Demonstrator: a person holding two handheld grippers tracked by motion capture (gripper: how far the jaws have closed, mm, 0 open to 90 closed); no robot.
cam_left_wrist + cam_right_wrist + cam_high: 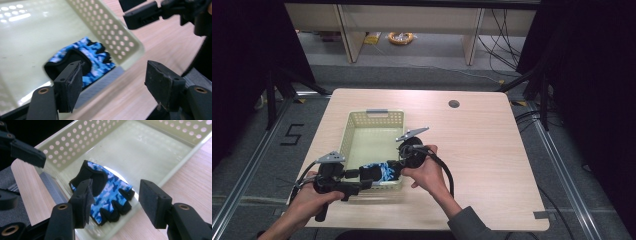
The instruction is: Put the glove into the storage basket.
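Both tongs, left (113,85) and right (113,202), stand wide and empty over the basket's (349,131) near end; inside that end lies a blue camouflage glove (107,192).

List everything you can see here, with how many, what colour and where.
Table: one, light wood, middle of the high view.
Basket: one, pale yellow-green with holes in its walls, on the table's left half.
Glove: one, fingerless, blue camouflage with black trim, lying on the basket's floor at its near end.
Hole: one, dark and round, in the table near its far edge.
Reel: one, yellow, on the floor beyond the table.
Left tongs: one, black, open, near the basket's near left corner.
Right tongs: one, black, open, above the glove.
Hands: two, one holding each tongs.
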